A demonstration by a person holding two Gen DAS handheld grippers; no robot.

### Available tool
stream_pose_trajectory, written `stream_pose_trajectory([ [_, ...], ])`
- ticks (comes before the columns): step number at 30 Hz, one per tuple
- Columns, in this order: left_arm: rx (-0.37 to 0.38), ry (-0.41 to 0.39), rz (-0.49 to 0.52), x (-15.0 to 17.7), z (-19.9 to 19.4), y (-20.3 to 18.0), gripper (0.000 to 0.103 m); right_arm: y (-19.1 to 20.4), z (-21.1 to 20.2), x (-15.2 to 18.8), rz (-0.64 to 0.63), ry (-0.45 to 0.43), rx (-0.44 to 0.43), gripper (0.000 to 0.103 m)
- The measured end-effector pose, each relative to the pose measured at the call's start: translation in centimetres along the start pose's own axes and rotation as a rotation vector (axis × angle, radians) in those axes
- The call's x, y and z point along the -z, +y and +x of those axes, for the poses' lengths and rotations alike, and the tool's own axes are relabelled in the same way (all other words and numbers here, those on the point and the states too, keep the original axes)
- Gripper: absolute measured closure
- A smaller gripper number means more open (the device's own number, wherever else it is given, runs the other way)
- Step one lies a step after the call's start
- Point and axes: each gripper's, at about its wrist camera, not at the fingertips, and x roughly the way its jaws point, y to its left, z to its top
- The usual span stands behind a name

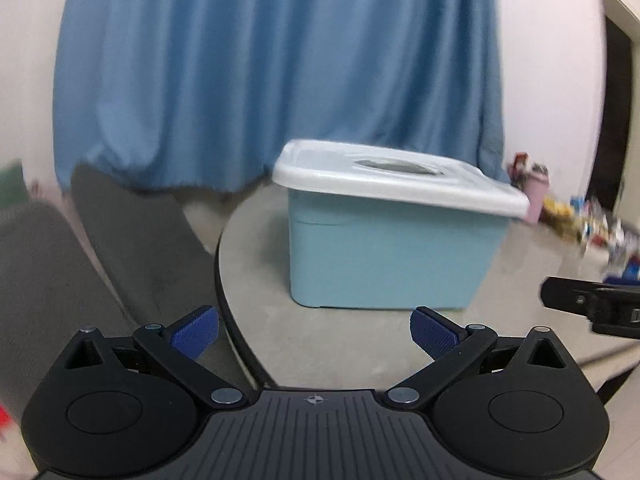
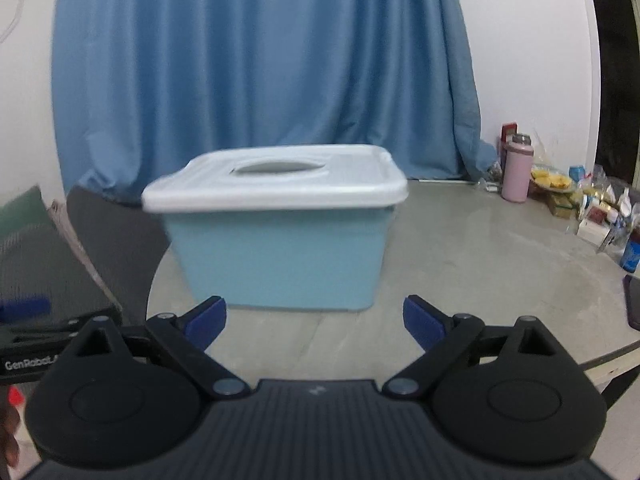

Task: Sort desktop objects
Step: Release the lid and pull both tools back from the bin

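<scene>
A light blue storage box [image 1: 392,252] with a white lid [image 1: 384,176] stands shut on the grey round table [image 1: 340,344]. It also shows in the right wrist view [image 2: 280,260], with its lid [image 2: 280,184] on. My left gripper [image 1: 314,332] is open and empty, a short way in front of the box near the table's left edge. My right gripper [image 2: 314,320] is open and empty, facing the box front. The right gripper's body shows at the right edge of the left wrist view [image 1: 592,304].
A pink bottle [image 2: 516,172], snack packets [image 2: 592,204] and small boxes crowd the table's far right. A dark phone [image 2: 632,300] lies at the right edge. Grey chairs [image 2: 88,248] stand left of the table. A blue curtain [image 2: 260,60] hangs behind.
</scene>
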Motion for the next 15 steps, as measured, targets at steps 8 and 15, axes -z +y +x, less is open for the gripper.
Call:
stream_pose_trajectory([
  [8,-0.026,-0.016,0.042,3.3,-2.0,-0.2,0.000,0.6,-1.2,4.1,0.028,-0.037,0.012,0.008],
  [15,-0.039,-0.015,0.068,4.6,-2.5,-0.9,0.000,0.7,-1.5,5.8,0.050,-0.018,0.017,0.008],
])
